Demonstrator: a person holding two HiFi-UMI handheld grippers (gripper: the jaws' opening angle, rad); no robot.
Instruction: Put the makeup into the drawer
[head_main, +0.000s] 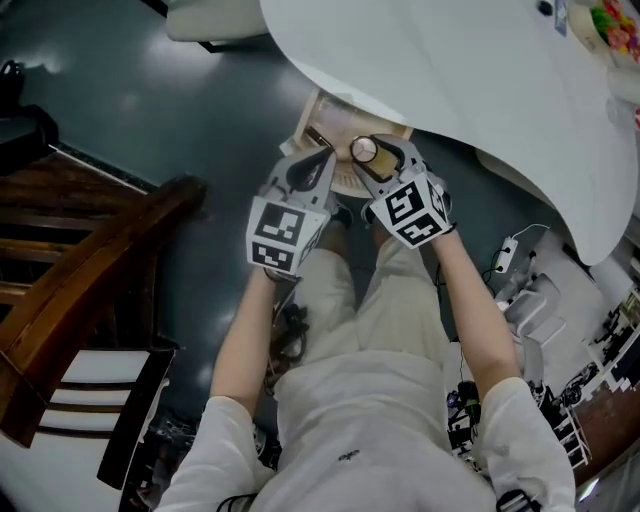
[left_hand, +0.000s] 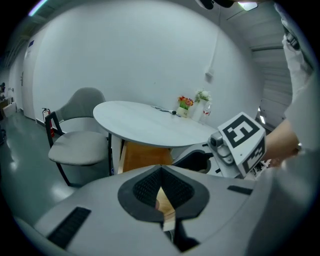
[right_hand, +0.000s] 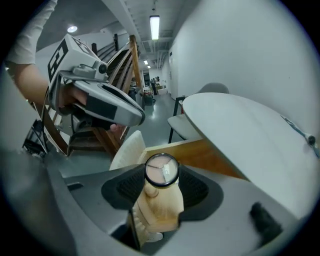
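A small round makeup jar (head_main: 363, 150) with a black rim and a pinkish top sits between the pads of my right gripper (head_main: 374, 152), which is shut on it. In the right gripper view the jar (right_hand: 161, 170) fills the gap of the right gripper (right_hand: 161, 176). Just to its left, my left gripper (head_main: 318, 160) is shut with nothing in it. In its own view the left gripper (left_hand: 161, 171) has its pads meeting at the tips. Both hang just in front of a wooden drawer (head_main: 322, 112) that sticks out from under the white round table (head_main: 450, 70).
A dark wooden chair (head_main: 90, 270) stands at the left. A power strip and cables (head_main: 515, 262) lie on the floor at the right. A grey chair (left_hand: 80, 145) stands beside the table. A pale ribbed thing (right_hand: 127, 150) lies by the drawer (right_hand: 200, 152).
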